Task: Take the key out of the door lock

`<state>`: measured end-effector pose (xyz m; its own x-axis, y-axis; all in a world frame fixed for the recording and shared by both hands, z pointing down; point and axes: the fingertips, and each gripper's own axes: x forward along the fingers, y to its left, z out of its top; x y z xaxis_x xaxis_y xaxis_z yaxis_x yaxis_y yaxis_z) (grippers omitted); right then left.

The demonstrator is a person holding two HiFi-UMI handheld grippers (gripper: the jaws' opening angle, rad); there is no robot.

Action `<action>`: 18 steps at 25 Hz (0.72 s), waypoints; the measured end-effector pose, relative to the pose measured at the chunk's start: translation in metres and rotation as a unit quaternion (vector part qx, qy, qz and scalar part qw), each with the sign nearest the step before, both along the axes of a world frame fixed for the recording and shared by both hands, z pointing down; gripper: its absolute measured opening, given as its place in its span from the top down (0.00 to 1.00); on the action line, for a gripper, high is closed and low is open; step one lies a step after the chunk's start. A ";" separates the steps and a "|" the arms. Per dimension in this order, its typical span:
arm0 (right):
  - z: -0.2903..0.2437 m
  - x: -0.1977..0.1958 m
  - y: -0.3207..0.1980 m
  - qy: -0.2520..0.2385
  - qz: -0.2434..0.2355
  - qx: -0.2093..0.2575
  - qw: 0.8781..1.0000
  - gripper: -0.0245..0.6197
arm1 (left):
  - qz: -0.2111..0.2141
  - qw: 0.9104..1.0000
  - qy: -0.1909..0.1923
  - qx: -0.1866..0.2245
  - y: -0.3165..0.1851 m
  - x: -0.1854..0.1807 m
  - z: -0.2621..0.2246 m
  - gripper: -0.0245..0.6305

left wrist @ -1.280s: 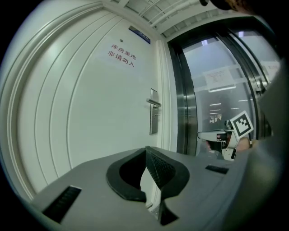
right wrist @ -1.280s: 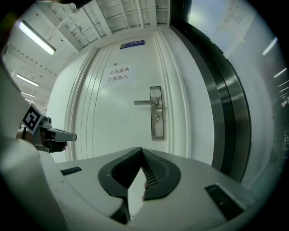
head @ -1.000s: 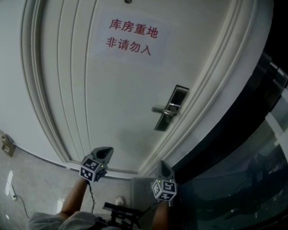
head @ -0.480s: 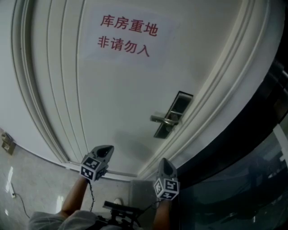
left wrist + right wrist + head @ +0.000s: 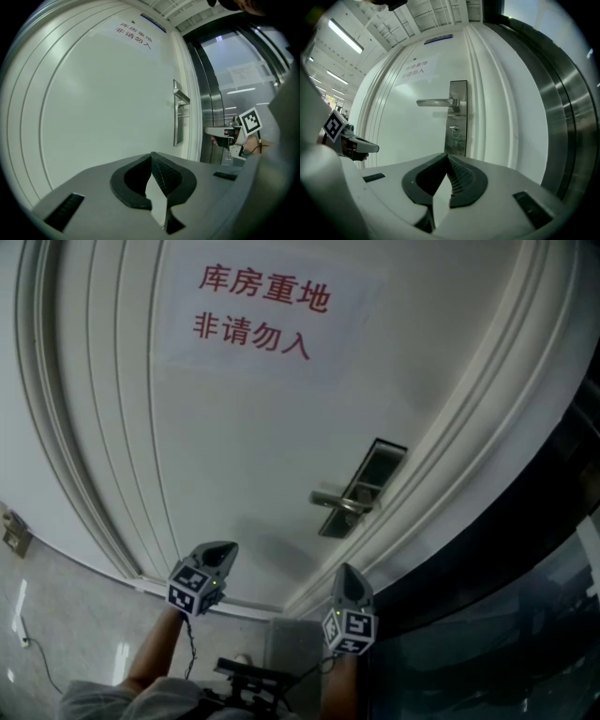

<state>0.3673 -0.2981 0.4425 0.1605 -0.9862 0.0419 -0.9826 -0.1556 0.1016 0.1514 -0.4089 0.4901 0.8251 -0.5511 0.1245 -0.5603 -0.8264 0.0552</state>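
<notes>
Nearer the white door (image 5: 244,456) now, left gripper (image 5: 219,551) and right gripper (image 5: 347,574) both keep jaws together.

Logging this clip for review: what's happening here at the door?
A person holds two grippers in front of a white door with a paper sign. The key sits in the lock plate under the lever handle, untouched. The left gripper and right gripper are both shut, empty, and short of the door.

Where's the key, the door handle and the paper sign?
key (image 5: 453,127), right gripper view, the end that sticks out.
door handle (image 5: 436,101), right gripper view, middle of the lever.
paper sign (image 5: 258,310), head view, middle of the sheet.
</notes>
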 end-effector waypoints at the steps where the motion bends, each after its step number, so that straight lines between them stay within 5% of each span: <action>1: -0.003 0.002 -0.002 0.005 0.000 0.001 1.000 0.95 | -0.002 1.000 0.000 0.000 -0.002 0.001 0.000 0.97; 18: -0.051 0.013 -0.031 0.119 -0.010 0.016 0.993 0.94 | -0.025 1.000 0.000 -0.005 -0.015 0.005 0.002 0.97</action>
<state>0.3801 -0.3291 0.3912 0.1419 -0.9895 -0.0267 -0.9343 -0.1428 0.3265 0.1561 -0.4243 0.4921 0.7972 -0.5896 0.1299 -0.6001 -0.7973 0.0639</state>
